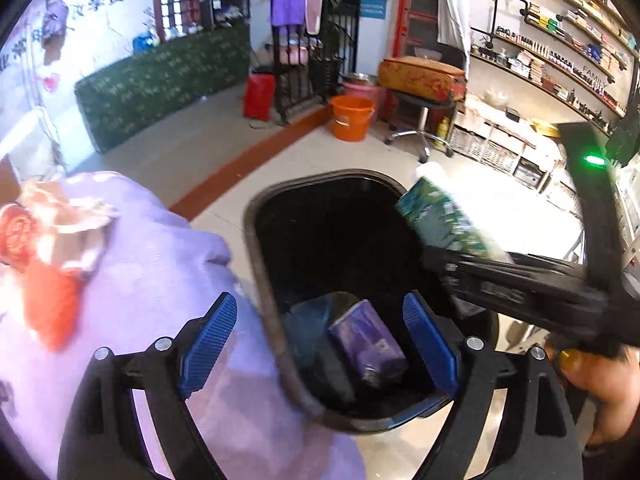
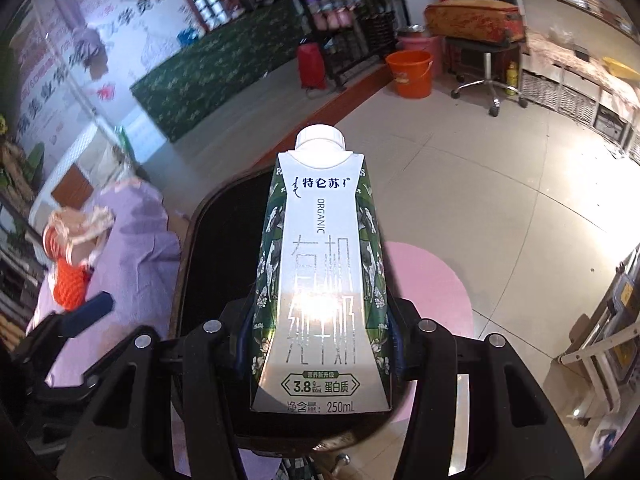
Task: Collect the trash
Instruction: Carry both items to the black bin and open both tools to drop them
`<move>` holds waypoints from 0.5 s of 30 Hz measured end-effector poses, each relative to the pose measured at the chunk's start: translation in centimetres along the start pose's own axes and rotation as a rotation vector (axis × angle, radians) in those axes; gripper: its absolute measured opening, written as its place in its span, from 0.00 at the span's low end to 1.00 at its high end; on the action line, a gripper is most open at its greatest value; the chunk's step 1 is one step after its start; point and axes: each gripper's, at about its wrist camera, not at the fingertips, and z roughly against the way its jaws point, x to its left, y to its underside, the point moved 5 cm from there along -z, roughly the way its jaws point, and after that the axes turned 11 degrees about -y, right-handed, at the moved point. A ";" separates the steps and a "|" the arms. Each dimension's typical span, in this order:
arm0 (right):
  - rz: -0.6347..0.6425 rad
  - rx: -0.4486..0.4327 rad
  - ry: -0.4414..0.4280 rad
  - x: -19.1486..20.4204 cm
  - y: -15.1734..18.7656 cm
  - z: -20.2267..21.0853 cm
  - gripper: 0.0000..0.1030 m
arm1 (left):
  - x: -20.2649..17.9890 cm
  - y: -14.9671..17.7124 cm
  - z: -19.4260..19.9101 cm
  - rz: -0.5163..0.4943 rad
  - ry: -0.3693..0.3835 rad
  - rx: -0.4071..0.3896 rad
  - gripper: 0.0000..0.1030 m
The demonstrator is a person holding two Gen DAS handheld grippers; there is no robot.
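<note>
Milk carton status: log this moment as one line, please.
right gripper: shut on milk carton, over black bin | left gripper: open, empty | bin: holds purple pack

The tiled floor (image 1: 224, 168) fills the middle of the left wrist frame. Directly on it stand a black trash bin (image 1: 256, 248) at lower centre, an orange bucket (image 1: 351, 118) at upper centre and a wheeled stool (image 1: 420, 132) beside it.

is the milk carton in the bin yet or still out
Still out. The right gripper is shut on the carton, holding it above the bin; only a purple pack lies inside.
</note>
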 end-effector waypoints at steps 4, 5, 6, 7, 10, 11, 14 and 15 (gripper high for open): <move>0.038 0.123 -0.002 1.4 -0.1 -3.6 0.50 | 0.9 0.2 0.9 0.008 -0.033 -0.022 0.83; 0.049 0.155 0.000 1.7 -0.2 -4.6 0.50 | 1.3 0.2 1.1 0.014 -0.038 -0.028 0.83; 0.063 0.184 0.009 2.0 -0.1 -5.3 0.50 | 1.4 0.2 1.2 0.020 -0.043 -0.034 0.84; 0.086 0.224 0.024 2.3 0.0 -6.2 0.50 | 1.8 0.5 1.4 0.025 -0.050 -0.038 0.85; 0.136 0.310 0.071 3.0 0.2 -8.5 0.50 | 2.6 1.2 2.0 0.036 -0.060 -0.038 0.85; 0.157 0.347 0.092 3.1 0.4 -9.3 0.50 | 2.8 1.4 2.1 0.042 -0.060 -0.036 0.85; 0.195 0.418 0.138 2.9 0.7 -11.2 0.50 | 3.4 2.1 2.4 0.057 -0.062 -0.030 0.86; 0.212 0.446 0.157 2.8 0.9 -11.9 0.50 | 3.6 2.2 2.4 0.061 -0.064 -0.030 0.86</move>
